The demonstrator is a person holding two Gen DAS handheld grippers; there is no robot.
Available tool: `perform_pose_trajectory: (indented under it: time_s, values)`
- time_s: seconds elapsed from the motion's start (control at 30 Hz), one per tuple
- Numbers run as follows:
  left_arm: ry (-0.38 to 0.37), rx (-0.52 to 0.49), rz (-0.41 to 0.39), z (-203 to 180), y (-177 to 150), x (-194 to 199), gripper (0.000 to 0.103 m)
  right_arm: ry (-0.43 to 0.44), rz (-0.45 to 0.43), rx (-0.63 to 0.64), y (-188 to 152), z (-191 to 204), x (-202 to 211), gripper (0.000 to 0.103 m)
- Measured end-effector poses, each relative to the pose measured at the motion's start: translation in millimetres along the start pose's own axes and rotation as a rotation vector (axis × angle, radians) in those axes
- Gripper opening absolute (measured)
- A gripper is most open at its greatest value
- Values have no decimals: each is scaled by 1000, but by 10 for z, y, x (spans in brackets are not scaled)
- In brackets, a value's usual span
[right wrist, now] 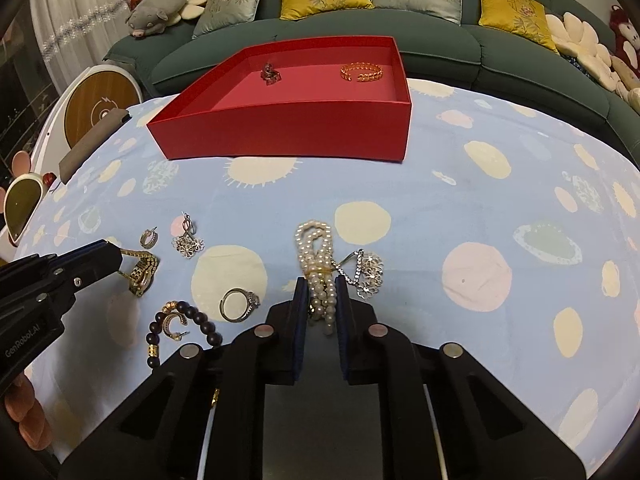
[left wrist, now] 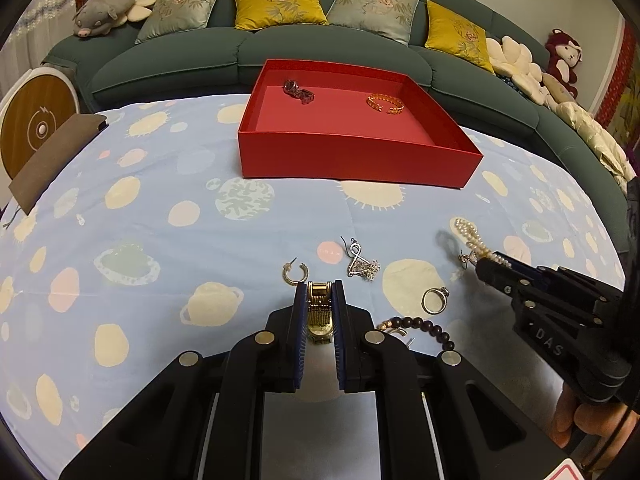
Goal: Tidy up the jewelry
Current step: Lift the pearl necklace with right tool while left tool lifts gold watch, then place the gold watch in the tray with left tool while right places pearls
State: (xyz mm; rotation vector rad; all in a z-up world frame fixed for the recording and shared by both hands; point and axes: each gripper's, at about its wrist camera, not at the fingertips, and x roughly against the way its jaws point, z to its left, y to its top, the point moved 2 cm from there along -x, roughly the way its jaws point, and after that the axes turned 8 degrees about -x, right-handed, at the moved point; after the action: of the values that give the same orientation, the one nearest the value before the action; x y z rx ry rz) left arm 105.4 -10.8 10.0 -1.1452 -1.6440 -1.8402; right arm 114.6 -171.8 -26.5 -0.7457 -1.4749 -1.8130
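Observation:
My left gripper (left wrist: 320, 285) is shut on a gold watch (left wrist: 320, 312) that lies on the blue patterned cloth. The right wrist view shows that gripper (right wrist: 116, 258) at the left with the watch (right wrist: 142, 270) at its tip. My right gripper (right wrist: 321, 280) is shut on a pearl bracelet (right wrist: 316, 248), whose loops stretch out ahead of the fingers. A silver flower earring (right wrist: 368, 270) touches the pearls on the right. Farther back stands the red box (left wrist: 360, 156), holding a dark piece (left wrist: 298, 92) and a gold bangle (left wrist: 386, 103).
Loose on the cloth between the grippers lie a hoop earring (left wrist: 295, 274), a silver earring (left wrist: 362, 264), a ring (left wrist: 435, 300) and a dark bead bracelet (left wrist: 424, 326). A brown card (left wrist: 52, 160) sits at the left edge. A green sofa (left wrist: 320, 46) runs behind.

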Motion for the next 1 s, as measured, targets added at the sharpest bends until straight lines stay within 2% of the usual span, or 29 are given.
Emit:
perform_pose_trajectory:
  time_s: [0.23, 0.37, 0.63, 0.77, 0.93, 1.0]
  values:
    - [-15, 34, 13, 116, -12, 7, 9, 84, -129, -14, 202, 16, 527, 12]
    - [-27, 38, 31, 138, -90, -21, 9, 89, -176, -44, 292, -92, 719, 12]
    - [-32, 39, 40, 95, -201, -83, 12, 81, -153, -68, 236, -197, 687, 13]
    - [-29, 37, 46, 24, -186, -134, 29, 84, -140, -72, 212, -199, 653, 13]
    - [16, 0, 50, -28, -187, -252, 28, 89, -132, -72, 195, -179, 631, 13]
    - [27, -12, 47, -34, -196, -238, 18, 89, -131, -69, 190, -174, 629, 13]
